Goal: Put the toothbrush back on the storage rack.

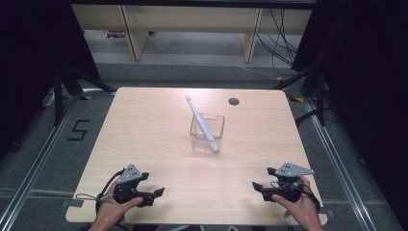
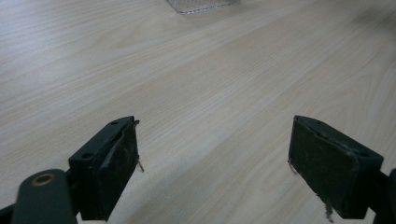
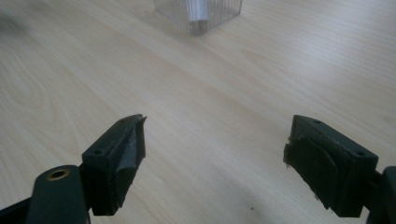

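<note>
A clear square plastic cup (image 1: 207,133) stands near the middle of the wooden table (image 1: 144,139). A white toothbrush (image 1: 201,123) leans in it, its head sticking out up and to the left. My left gripper (image 1: 158,195) rests near the front left edge, open with nothing between its jaws (image 2: 212,163). My right gripper (image 1: 256,188) rests near the front right edge, also open and holding nothing (image 3: 215,158). The cup's base (image 3: 198,14) shows at the top of the right gripper view, and a corner of the cup (image 2: 198,4) at the top of the left gripper view.
A round cable hole (image 1: 234,101) sits in the table's far right part. Beyond the table are desk legs (image 1: 133,33) and cables (image 1: 281,43) on the floor. A floor mark "5" (image 1: 78,130) lies to the left.
</note>
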Available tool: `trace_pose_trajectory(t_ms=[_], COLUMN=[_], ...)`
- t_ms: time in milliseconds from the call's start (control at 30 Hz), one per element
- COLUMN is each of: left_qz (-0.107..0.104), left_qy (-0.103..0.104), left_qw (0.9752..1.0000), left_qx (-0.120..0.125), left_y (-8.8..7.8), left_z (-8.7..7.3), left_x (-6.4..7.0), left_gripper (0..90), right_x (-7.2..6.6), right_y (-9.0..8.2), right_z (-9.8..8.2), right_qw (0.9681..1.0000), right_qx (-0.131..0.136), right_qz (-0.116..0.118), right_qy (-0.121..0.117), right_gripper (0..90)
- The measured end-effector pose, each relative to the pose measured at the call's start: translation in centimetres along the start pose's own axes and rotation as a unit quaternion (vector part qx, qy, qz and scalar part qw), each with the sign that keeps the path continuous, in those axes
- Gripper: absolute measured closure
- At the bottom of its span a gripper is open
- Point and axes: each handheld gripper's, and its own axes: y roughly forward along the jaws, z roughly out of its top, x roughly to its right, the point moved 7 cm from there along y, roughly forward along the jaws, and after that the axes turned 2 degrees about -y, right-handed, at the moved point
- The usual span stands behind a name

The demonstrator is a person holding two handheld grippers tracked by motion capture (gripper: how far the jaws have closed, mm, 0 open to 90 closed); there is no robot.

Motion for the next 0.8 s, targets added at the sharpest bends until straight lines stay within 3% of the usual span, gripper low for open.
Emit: trace_pose_trajectory(t_ms=[33, 67, 100, 133, 233, 300, 367, 400, 433, 500, 567, 733, 767, 800], left_qz=[0.000, 0.000, 0.001, 0.001, 0.000, -0.001, 0.000, 0.000, -0.001, -0.001, -0.001, -0.001, -0.001, 0.000], left_qy=[0.001, 0.002, 0.002, 0.003, -0.001, 0.000, 0.002, 0.002, 0.002, 0.002, 0.002, 0.003, 0.003, 0.003], left_qw=[1.0000, 1.0000, 1.0000, 1.0000, 1.0000, 1.0000, 1.0000, 1.0000, 1.0000, 1.0000, 1.0000, 1.0000, 1.0000, 1.0000], left_qx=[0.000, -0.001, -0.001, -0.002, 0.001, 0.000, -0.002, -0.002, -0.001, -0.002, -0.002, -0.001, -0.001, -0.003], left_y=[0.0, 0.0, 0.0, 0.0, 0.0, 0.0, 0.0, 0.0, 0.0, 0.0, 0.0, 0.0, 0.0, -0.1], left_z=[0.0, 0.0, 0.0, 0.0, 0.0, 0.0, -0.1, -0.1, -0.1, -0.1, -0.1, -0.1, -0.1, -0.1], left_x=[0.0, 0.0, 0.0, 0.0, 0.1, 0.1, 0.0, 0.0, 0.0, 0.0, 0.1, 0.0, 0.0, 0.1], left_gripper=[15.2, 15.2, 15.2, 15.2, 15.2, 15.2, 15.2, 15.2, 15.2, 15.2, 15.2, 15.2, 15.2, 15.2], right_x=[0.1, -0.3, 0.0, -0.2, -0.6, -0.5, -0.5, -0.7, -0.4, -0.6, -0.5, -0.8, -0.5, -0.9], right_y=[0.0, -0.1, 0.0, -0.1, -0.3, -0.4, -0.5, -0.5, -0.5, -0.7, -0.7, -0.9, -0.7, -0.8], right_z=[-0.1, -0.4, -0.4, -0.6, -1.4, -1.8, -2.1, -2.3, -2.4, -2.8, -2.9, -3.4, -3.4, -3.6], right_qw=[1.0000, 0.9999, 0.9999, 0.9998, 0.9994, 0.9990, 0.9989, 0.9986, 0.9988, 0.9984, 0.9984, 0.9976, 0.9980, 0.9975], right_qx=[-0.002, -0.012, -0.007, -0.011, -0.033, -0.044, -0.046, -0.052, -0.048, -0.056, -0.056, -0.068, -0.062, -0.070], right_qz=[0.001, 0.003, -0.001, 0.000, -0.002, -0.002, -0.006, -0.005, -0.007, -0.007, -0.006, -0.004, -0.004, -0.002], right_qy=[-0.009, 0.010, -0.014, -0.015, 0.002, -0.003, -0.005, 0.009, -0.009, 0.004, -0.005, 0.009, -0.012, 0.006], right_gripper=[19.9, 19.9, 19.9, 19.9, 19.7, 19.2, 19.1, 19.1, 19.0, 19.0, 19.0, 19.0, 19.1, 19.2])
